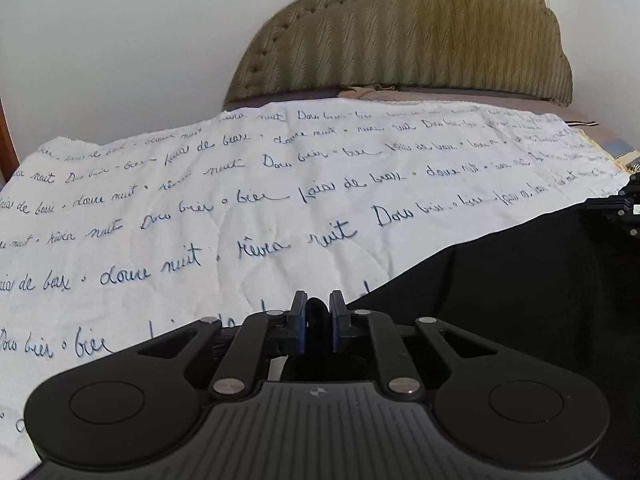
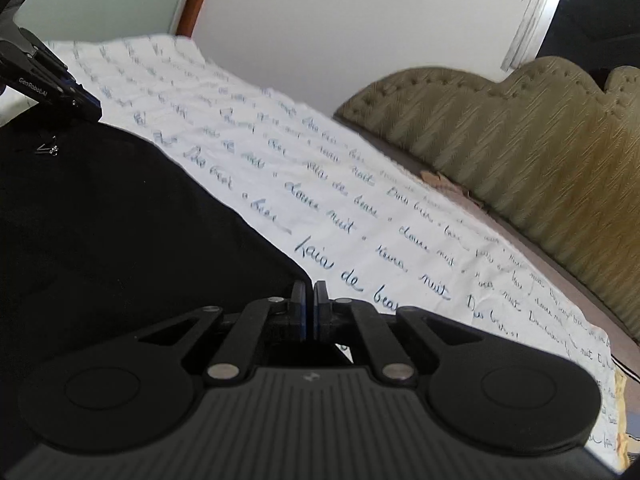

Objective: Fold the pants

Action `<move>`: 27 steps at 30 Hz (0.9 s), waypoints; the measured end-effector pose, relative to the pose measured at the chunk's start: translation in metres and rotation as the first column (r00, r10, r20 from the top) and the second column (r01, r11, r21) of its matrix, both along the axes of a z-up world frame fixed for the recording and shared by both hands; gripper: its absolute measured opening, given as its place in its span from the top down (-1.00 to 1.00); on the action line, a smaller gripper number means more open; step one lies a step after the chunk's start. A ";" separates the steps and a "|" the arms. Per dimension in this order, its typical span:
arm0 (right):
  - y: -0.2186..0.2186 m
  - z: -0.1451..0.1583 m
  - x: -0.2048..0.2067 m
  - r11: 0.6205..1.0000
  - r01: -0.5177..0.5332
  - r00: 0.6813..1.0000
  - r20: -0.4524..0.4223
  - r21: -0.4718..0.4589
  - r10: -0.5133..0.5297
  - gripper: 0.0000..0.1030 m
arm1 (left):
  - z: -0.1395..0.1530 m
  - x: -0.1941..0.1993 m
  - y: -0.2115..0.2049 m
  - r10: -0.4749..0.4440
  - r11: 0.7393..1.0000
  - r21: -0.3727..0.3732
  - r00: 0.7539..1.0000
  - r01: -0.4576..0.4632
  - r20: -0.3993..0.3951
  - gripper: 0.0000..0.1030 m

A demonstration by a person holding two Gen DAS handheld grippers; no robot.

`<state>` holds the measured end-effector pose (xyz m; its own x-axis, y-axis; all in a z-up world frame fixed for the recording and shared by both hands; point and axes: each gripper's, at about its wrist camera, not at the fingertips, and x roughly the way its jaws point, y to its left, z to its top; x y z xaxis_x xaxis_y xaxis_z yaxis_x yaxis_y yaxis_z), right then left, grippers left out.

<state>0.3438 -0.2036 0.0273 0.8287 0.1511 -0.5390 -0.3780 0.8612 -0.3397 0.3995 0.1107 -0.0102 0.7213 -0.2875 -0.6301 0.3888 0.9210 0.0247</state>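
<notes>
White quilted bedspread printed with blue cursive "douce nuit", black fabric pants lying on it, long axis unclear, left gripper marked "GenRobotAI" and right gripper each clenched on a pants edge.

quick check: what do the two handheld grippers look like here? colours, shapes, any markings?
Both match: matte black bodies, a ribbed top plate flanked by round discs, silver pivot pins on black linkage arms. Left gripper and right gripper have blue pads inside black fingers. White "GenRobot.AI" lettering shows on the left one. No cables or sleeves visible.

Black pants, script-printed white bedspread
</notes>
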 end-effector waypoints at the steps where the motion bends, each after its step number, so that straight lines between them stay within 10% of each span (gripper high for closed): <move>1: 0.004 -0.002 -0.001 1.000 0.001 1.000 0.002 -0.017 -0.001 0.95 | 0.003 -0.005 -0.001 -0.007 1.000 0.007 1.000 0.007 0.030 0.79; 27: 0.037 0.018 -0.155 0.986 -0.020 0.950 0.304 -0.166 0.070 0.98 | 0.074 -0.160 0.016 -0.045 0.999 0.009 0.948 0.044 0.314 0.82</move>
